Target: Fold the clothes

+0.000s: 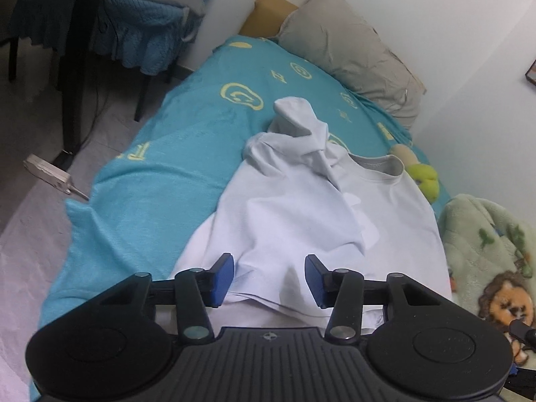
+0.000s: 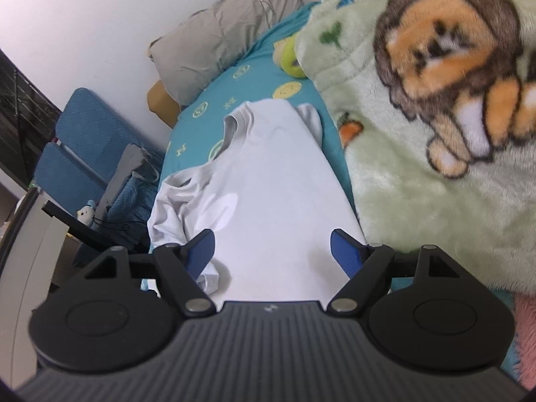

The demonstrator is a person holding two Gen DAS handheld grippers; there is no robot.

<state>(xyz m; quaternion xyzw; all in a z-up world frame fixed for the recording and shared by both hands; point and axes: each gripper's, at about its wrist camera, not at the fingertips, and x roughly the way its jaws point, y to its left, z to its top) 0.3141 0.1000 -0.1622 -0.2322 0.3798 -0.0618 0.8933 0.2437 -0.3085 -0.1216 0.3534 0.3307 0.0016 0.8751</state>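
Note:
A white T-shirt point(image 1: 301, 214) lies on the teal bedspread point(image 1: 174, 154), collar toward the pillow. One sleeve is bunched and folded over the body near the collar. My left gripper point(image 1: 269, 279) is open over the shirt's lower hem, with cloth between its blue pads but not clamped. In the right wrist view the same shirt point(image 2: 268, 174) lies flat, with its left side crumpled. My right gripper point(image 2: 272, 255) is open above the shirt's lower part.
A grey pillow point(image 1: 351, 53) lies at the head of the bed. A green lion-print fleece blanket point(image 2: 435, 117) is piled beside the shirt. A yellow-green plush toy point(image 1: 423, 174) lies by the wall. A blue-covered chair point(image 1: 110, 23) stands on the floor beside the bed.

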